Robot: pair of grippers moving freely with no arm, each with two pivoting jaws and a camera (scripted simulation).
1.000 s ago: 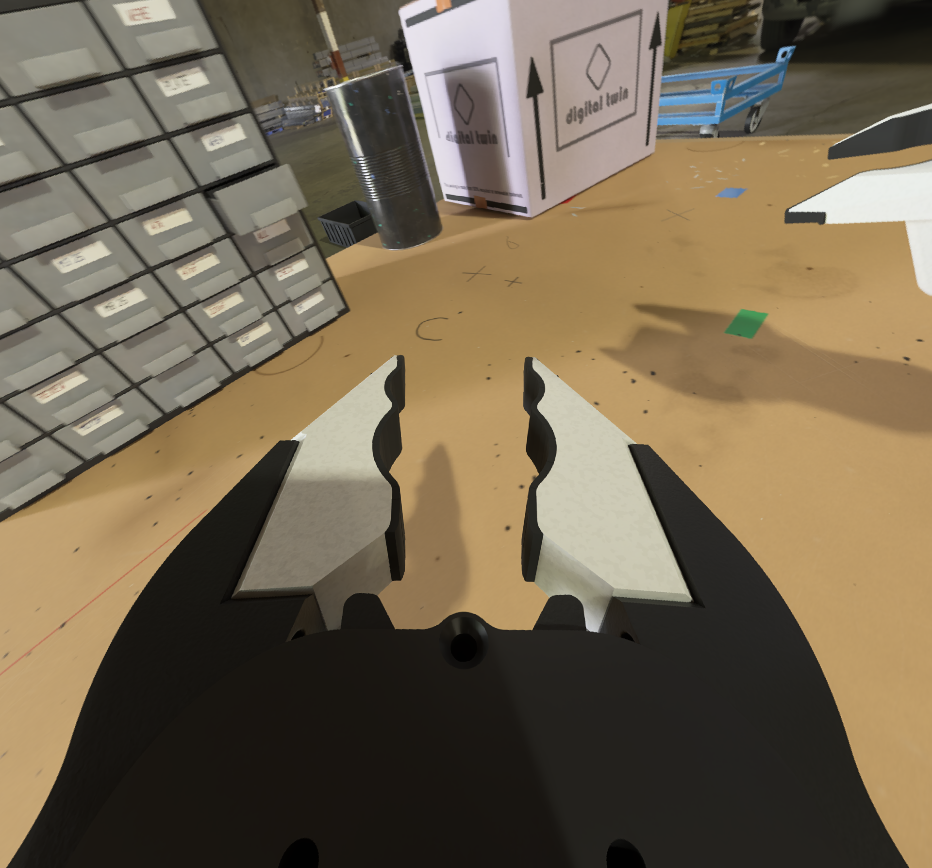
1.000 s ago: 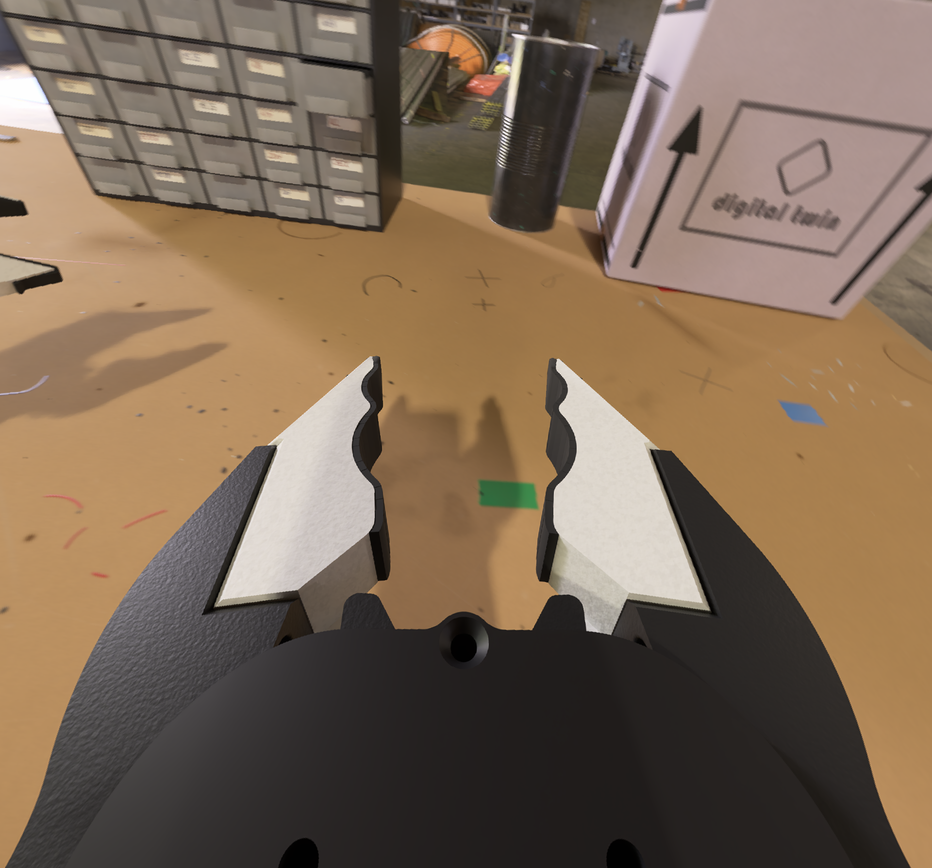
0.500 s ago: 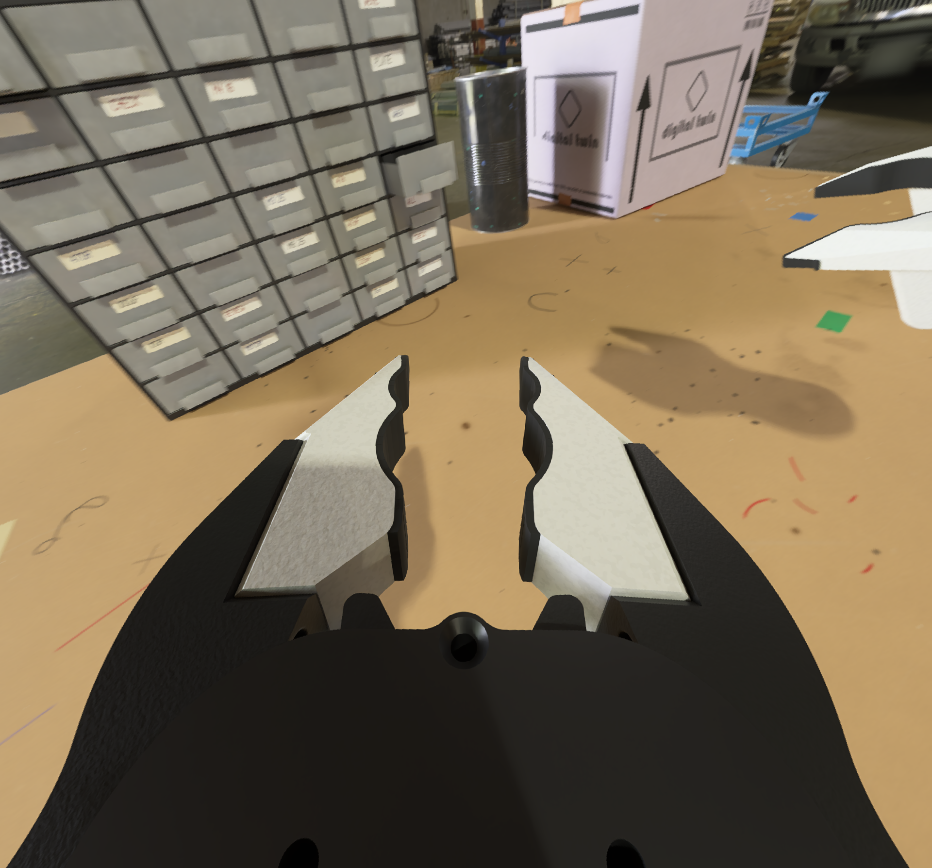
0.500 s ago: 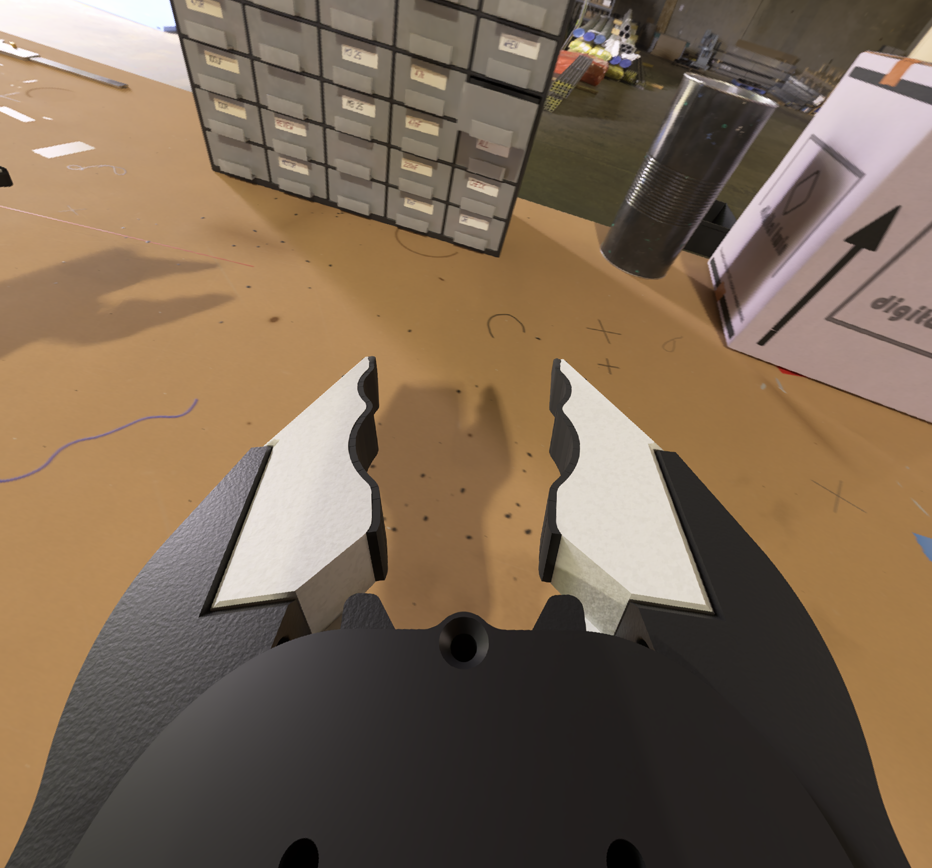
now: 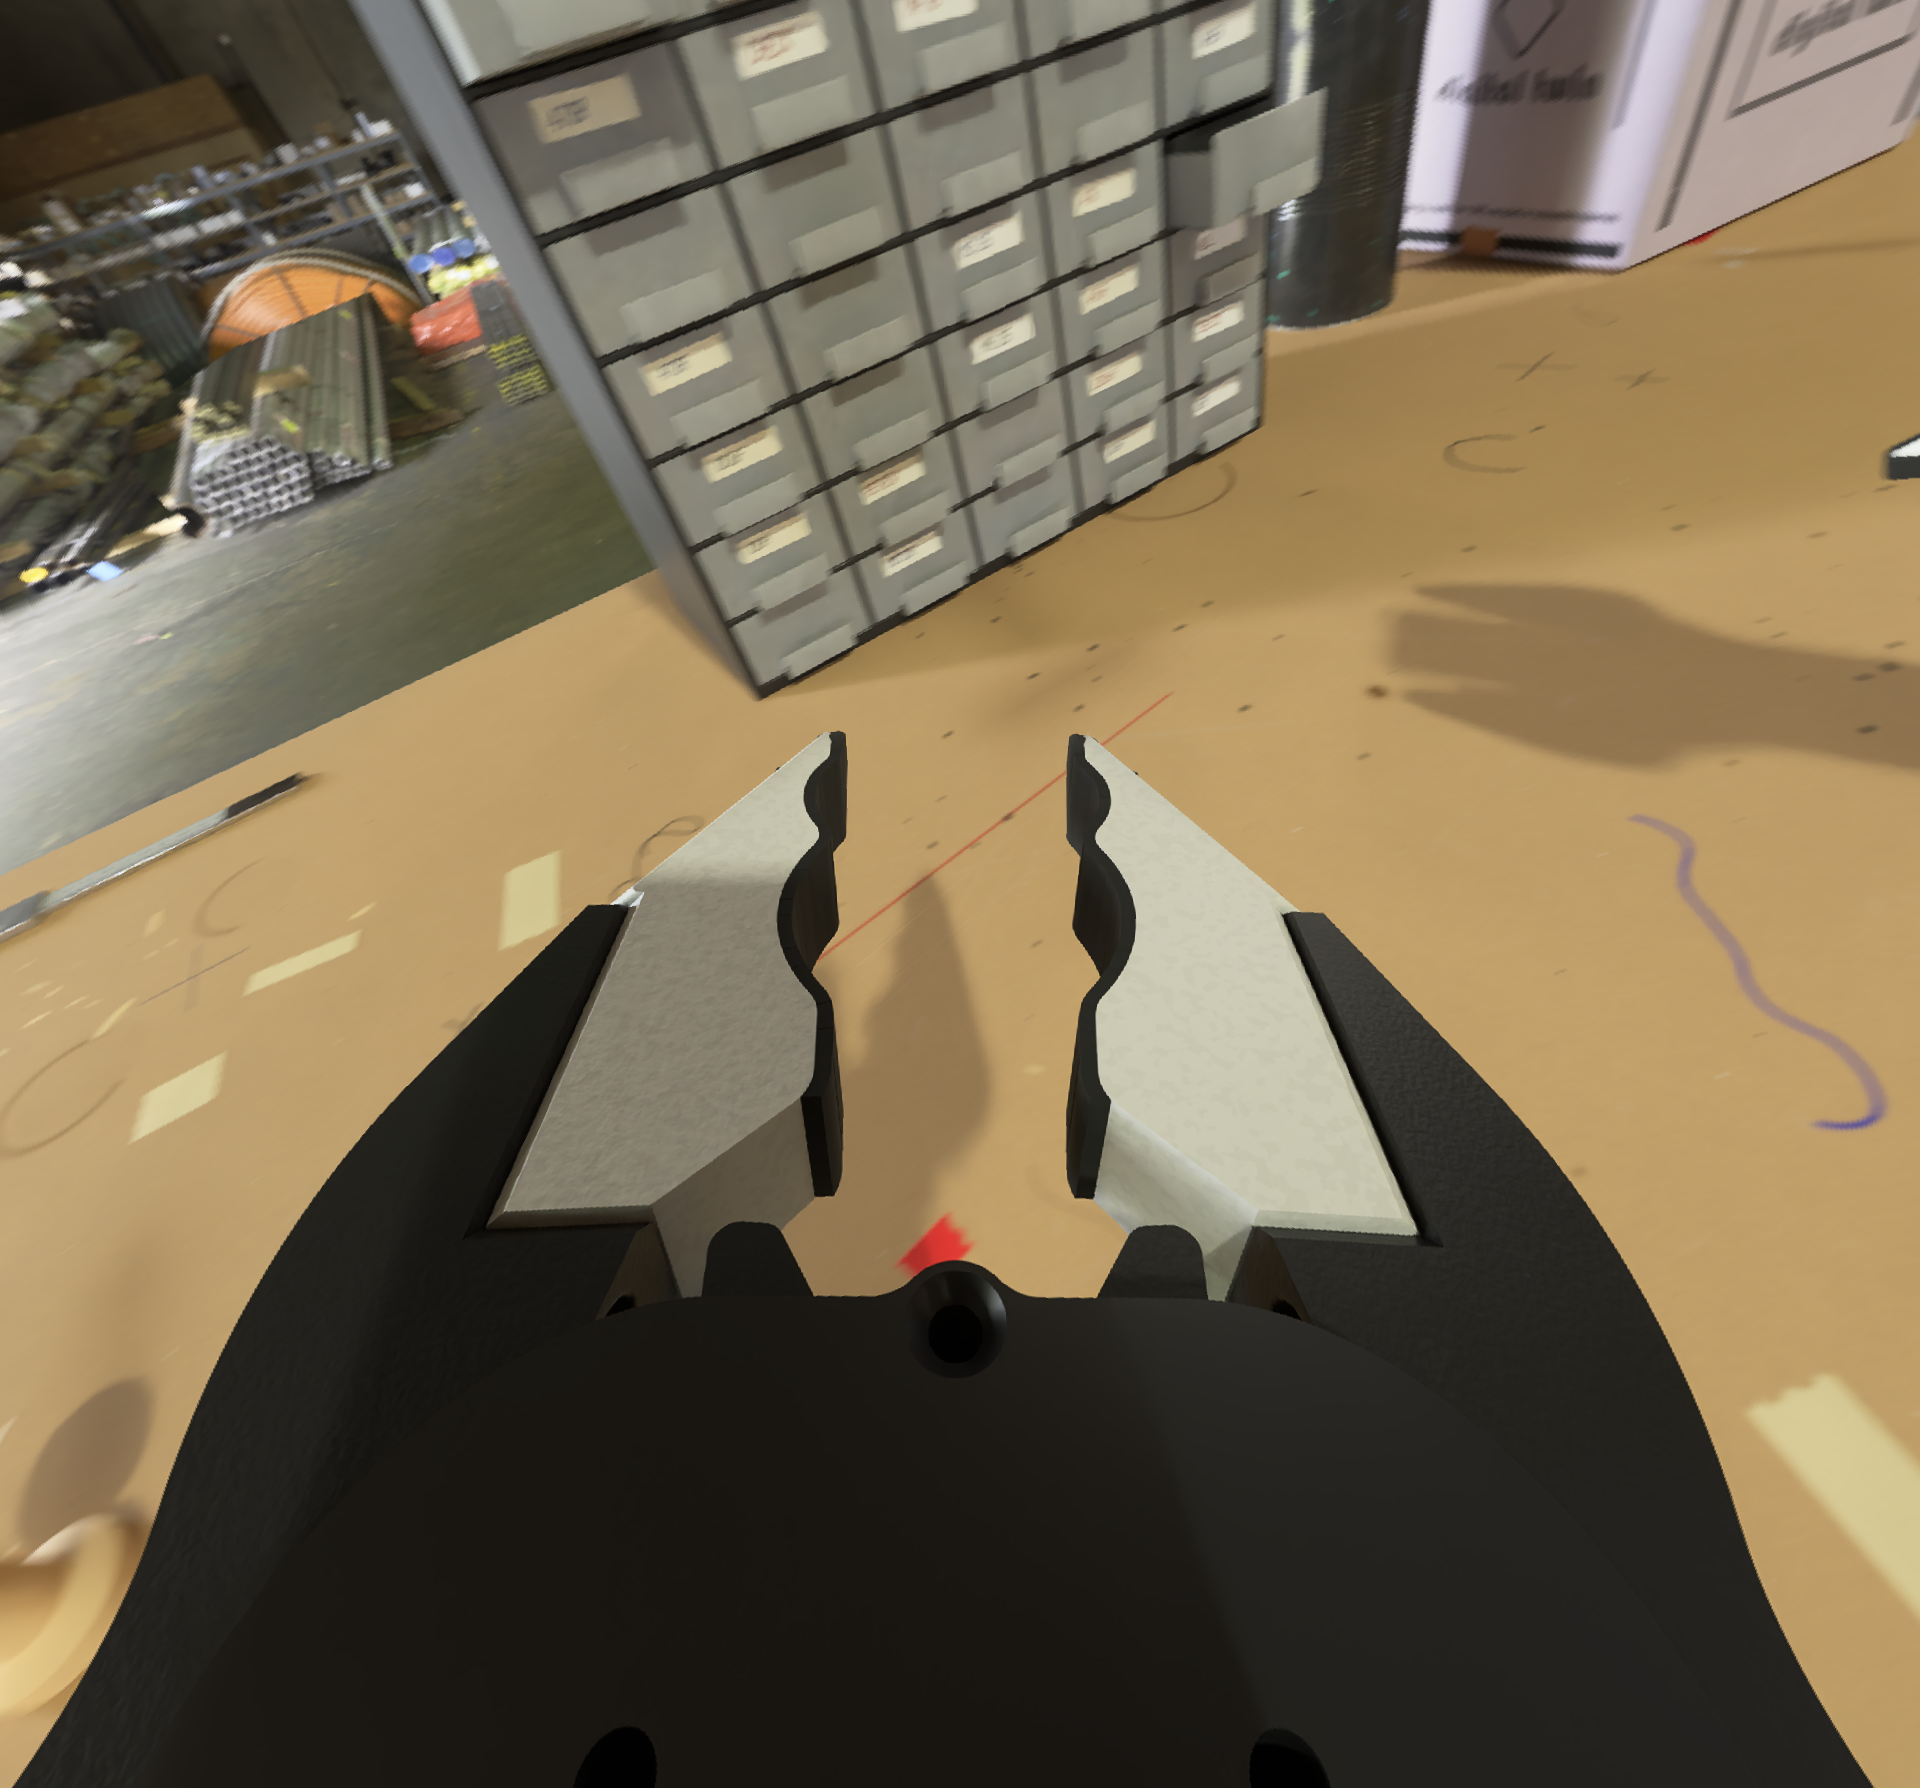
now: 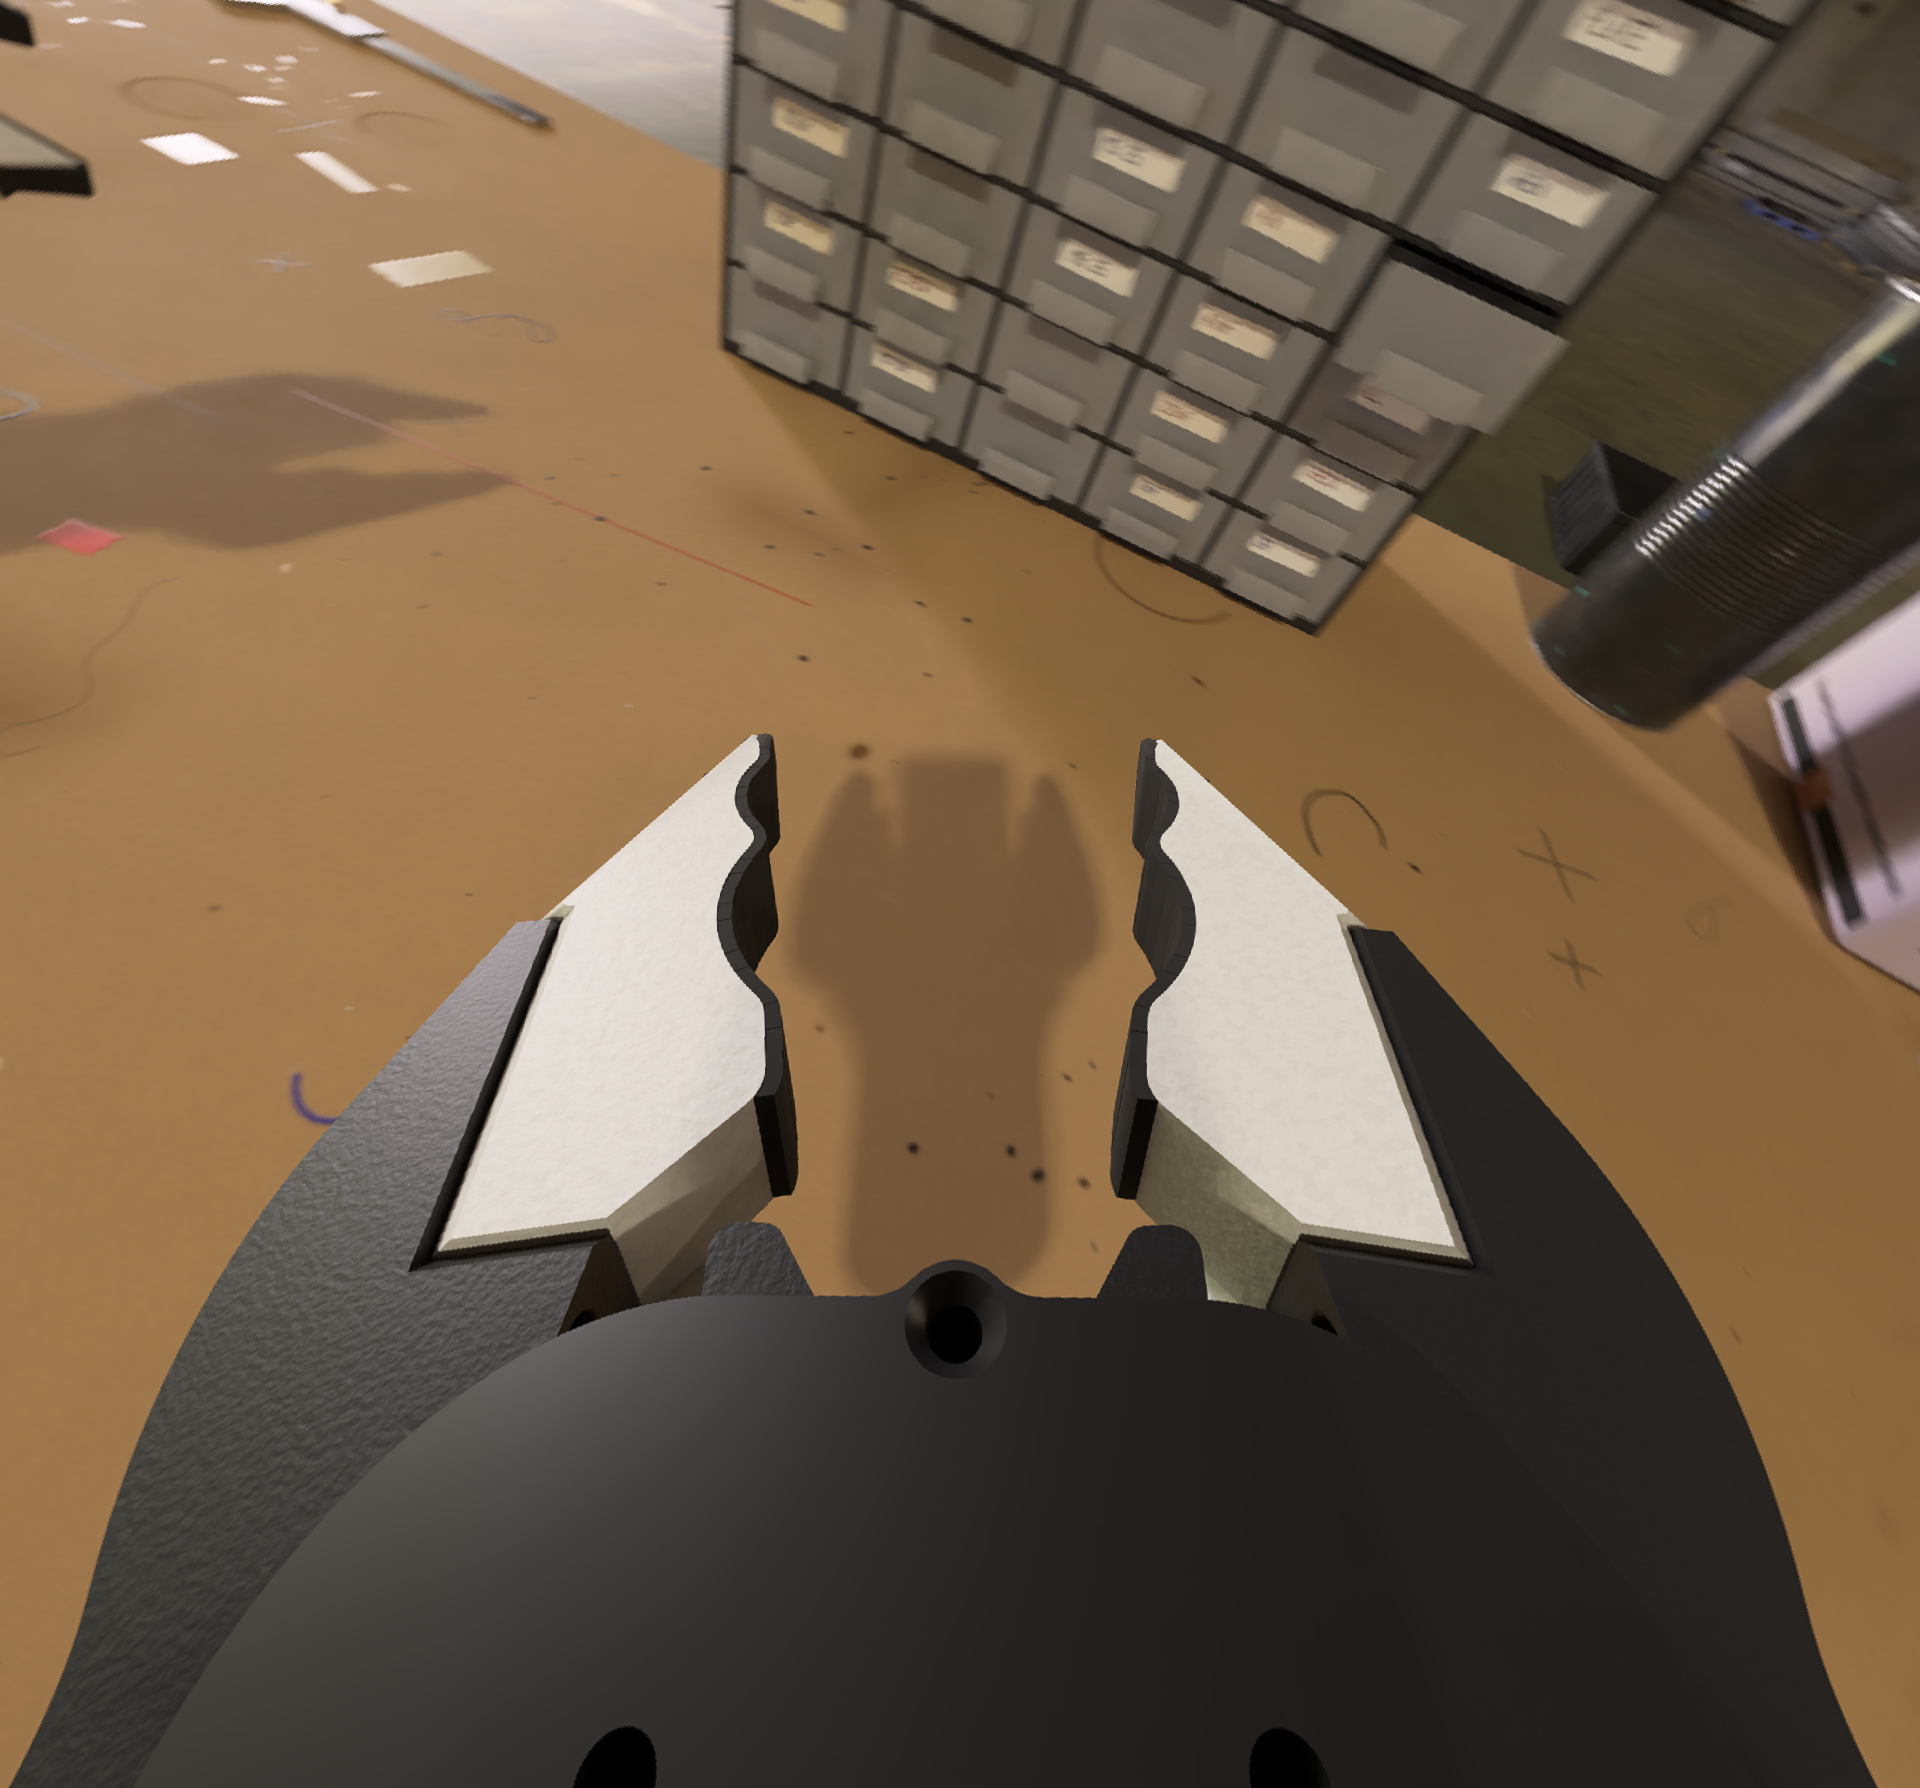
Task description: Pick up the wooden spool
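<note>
My left gripper (image 5: 956, 751) is spread, empty, above the table (image 5: 1455, 959). The wooden spool (image 5: 52, 1603) lies at lower left, mostly hidden. I judge it light, rigid; grasp its narrow core.

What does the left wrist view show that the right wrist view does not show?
Only the left wrist view shows a pale wooden ring, probably the wooden spool, at its lower left edge, and a warehouse floor with stacked pipes. Only the right wrist view shows a small black bin. Both show the drawer cabinet, the metal can and open grippers.
</note>
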